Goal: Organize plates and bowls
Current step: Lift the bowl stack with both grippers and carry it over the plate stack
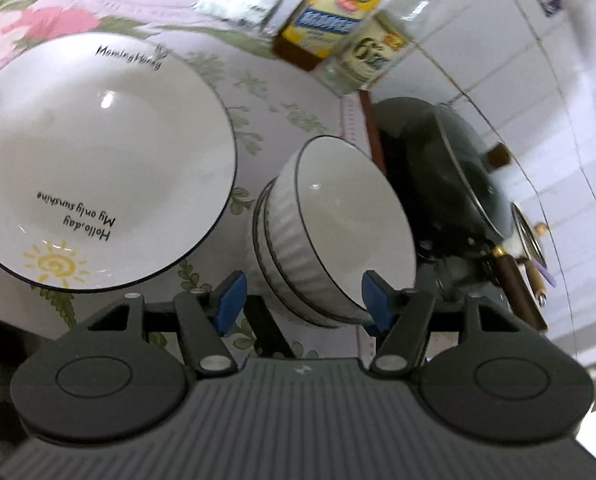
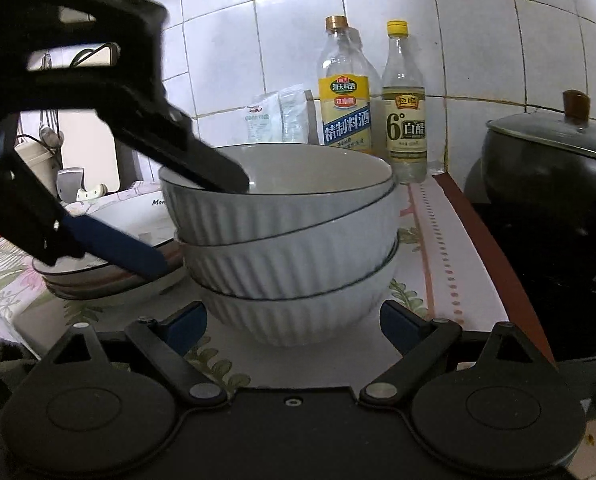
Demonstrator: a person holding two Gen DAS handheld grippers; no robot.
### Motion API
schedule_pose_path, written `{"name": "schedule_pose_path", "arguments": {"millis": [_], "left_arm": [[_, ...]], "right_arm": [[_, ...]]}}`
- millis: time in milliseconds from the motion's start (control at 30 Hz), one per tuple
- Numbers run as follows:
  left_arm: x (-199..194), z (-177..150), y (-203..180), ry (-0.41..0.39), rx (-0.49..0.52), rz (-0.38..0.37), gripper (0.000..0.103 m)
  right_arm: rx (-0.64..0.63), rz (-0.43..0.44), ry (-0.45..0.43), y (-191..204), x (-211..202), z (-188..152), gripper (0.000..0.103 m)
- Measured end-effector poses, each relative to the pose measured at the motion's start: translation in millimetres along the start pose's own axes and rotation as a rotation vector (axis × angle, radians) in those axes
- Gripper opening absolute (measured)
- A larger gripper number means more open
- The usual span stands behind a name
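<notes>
The left gripper (image 1: 301, 300) is standing with its blue-padded jaws apart on either side of the stack of white ribbed ceramic bowls (image 1: 329, 236), the pads not pressing on it. Seen from the right wrist, one of its fingers is reaching over the top bowl's rim. The right gripper (image 2: 294, 326) is sitting wide open and empty just in front of the stack's base. The bowls are resting on a floral tablecloth (image 2: 425, 248) — beside them a white lettered plate with a dark rim (image 1: 98, 160) is lying atop other plates. Behind, two clear bottles with yellow labels (image 2: 403, 112) are standing against the tiled wall; a dark lidded pot (image 2: 545, 168) is sitting to the right.
</notes>
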State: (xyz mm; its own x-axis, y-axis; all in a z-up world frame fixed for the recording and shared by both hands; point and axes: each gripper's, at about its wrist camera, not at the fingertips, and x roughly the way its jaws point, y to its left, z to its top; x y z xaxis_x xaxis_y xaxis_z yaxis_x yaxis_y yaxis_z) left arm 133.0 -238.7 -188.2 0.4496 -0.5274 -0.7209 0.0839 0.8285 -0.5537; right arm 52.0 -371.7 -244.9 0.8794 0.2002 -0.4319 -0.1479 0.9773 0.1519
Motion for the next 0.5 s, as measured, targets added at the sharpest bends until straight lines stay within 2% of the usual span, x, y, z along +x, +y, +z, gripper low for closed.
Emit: {"name": "schedule_pose_path", "arguments": {"millis": [100,267,500], "left_arm": [[9,2,2,0.028,-0.051,-0.004,0.055],[14,3,0,0.029,-0.024,0.021,0.051],[26,8,1,0.032,-0.059,0.070,0.050]], "right_arm": [[0.006,0.022,0.012,-3,6,2,0.097],[0.005,0.054,0.019,-6,11,4,0.099],[-0.042,0.101,0.045,-11,16,7,0.099]]}}
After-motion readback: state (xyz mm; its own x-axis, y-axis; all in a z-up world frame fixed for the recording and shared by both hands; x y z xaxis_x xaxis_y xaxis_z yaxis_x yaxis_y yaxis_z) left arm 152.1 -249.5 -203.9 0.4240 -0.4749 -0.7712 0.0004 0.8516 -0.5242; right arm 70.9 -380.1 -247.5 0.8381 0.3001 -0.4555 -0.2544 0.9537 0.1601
